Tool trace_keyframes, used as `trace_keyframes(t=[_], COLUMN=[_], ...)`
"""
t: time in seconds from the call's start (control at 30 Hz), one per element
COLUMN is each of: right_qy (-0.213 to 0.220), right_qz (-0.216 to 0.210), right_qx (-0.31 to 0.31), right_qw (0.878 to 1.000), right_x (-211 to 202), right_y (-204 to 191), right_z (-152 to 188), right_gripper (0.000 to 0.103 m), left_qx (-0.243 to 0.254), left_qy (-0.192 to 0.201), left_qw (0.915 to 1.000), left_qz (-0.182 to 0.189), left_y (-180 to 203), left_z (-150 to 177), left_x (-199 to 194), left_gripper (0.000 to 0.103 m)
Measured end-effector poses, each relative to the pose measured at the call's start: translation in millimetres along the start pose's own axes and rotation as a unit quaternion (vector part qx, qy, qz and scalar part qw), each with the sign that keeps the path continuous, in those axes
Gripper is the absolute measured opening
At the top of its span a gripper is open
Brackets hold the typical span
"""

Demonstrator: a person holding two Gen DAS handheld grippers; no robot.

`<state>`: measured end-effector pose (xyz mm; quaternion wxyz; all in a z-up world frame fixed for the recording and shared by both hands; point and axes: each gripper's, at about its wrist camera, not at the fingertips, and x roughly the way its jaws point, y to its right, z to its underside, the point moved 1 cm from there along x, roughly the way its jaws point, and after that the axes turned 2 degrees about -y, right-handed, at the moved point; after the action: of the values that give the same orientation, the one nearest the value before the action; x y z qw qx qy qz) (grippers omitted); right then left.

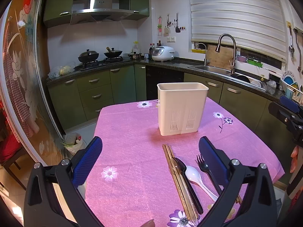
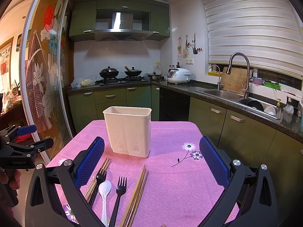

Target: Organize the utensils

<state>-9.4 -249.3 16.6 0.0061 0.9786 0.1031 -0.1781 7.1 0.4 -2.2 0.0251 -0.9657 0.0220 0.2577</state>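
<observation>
Your pink table (image 2: pixel 170 185) carries the white utensil holder (image 2: pixel 128 130) upright at its far middle. Your left gripper (image 1: pixel 150 158) and right gripper (image 2: pixel 151 160) hover level above the near edge, jaws spread wide, holding nothing. Chopsticks (image 2: pixel 135 193), forks (image 2: pixel 120 189) and white spoon (image 2: pixel 104 191) lie loose below them.

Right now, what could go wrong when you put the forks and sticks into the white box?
The tall white plastic utensil holder stands free on the pink cloth, so a bump could tip it. The wooden chopsticks, black plastic forks and white plastic spoon lie close together, so the open right gripper may nudge neighbours or grab two.
</observation>
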Motion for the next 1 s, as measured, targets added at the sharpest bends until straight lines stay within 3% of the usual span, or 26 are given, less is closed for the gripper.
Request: trace_keyframes(t=[1.0], right_qy=[-0.004], right_qz=[-0.002], right_qx=[0.001], right_qw=[1.0], right_x=[6.6], right_y=[-3.1], right_z=[6.9], right_gripper=[0.099], left_qx=[-0.003], left_qy=[-0.003], left_qw=[1.0], left_qz=[0.001], left_y=[1.1], left_z=[3.3], left_x=[1.9], left_gripper=[0.097])
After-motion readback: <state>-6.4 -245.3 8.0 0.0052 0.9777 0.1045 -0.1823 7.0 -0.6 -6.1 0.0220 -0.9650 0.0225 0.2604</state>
